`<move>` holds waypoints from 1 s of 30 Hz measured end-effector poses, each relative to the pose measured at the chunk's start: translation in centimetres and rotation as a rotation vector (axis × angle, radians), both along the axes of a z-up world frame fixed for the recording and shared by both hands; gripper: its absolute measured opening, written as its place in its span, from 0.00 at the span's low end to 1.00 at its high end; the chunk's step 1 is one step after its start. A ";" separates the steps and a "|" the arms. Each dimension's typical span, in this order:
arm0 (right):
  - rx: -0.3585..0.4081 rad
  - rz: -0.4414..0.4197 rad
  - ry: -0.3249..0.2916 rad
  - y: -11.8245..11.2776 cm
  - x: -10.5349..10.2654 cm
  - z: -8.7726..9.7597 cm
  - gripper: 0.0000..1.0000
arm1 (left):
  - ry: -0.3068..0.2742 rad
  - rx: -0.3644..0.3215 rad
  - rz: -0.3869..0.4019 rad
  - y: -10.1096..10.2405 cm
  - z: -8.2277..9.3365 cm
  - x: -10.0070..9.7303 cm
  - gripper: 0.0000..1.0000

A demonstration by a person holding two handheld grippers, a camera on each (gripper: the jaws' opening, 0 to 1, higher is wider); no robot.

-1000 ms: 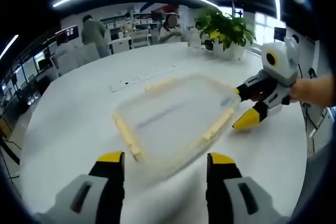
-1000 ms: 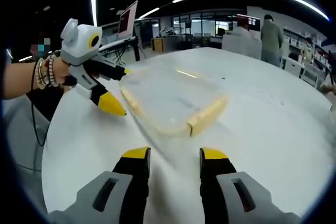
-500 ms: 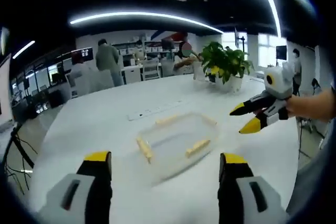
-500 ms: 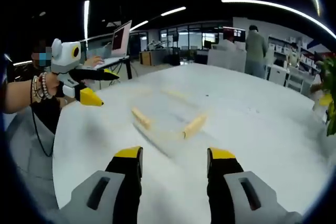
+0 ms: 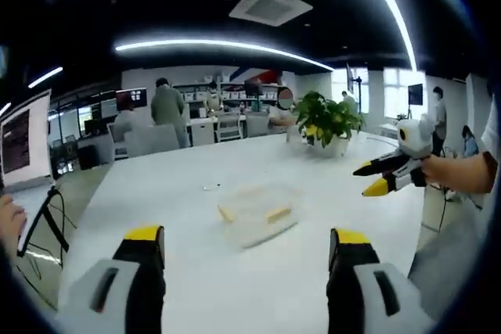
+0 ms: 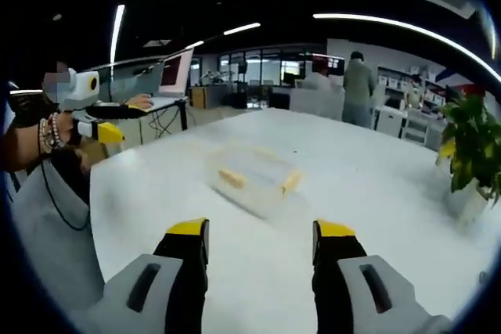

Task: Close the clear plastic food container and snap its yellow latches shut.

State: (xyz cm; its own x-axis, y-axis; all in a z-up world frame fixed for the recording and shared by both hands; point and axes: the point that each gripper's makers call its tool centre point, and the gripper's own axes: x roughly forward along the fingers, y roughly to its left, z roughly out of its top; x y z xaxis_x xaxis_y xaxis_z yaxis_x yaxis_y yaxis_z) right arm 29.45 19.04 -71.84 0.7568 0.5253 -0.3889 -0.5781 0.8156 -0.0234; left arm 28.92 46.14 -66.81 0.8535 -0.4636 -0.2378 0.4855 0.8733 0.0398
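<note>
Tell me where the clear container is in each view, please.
Left gripper view: container on the white table, centre, above the jaws.
Right gripper view: container centre, above the jaws.
Shared landmark: potted plant.

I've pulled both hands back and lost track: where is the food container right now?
The food container sits on the white table, ahead of both open tongs; the potted plant stands farther back on the table.
</note>
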 end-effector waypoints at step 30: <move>0.038 -0.312 -0.100 -2.3 -11.2 2.3 0.50 | 0.016 -0.142 0.112 4.5 -2.4 -11.0 0.76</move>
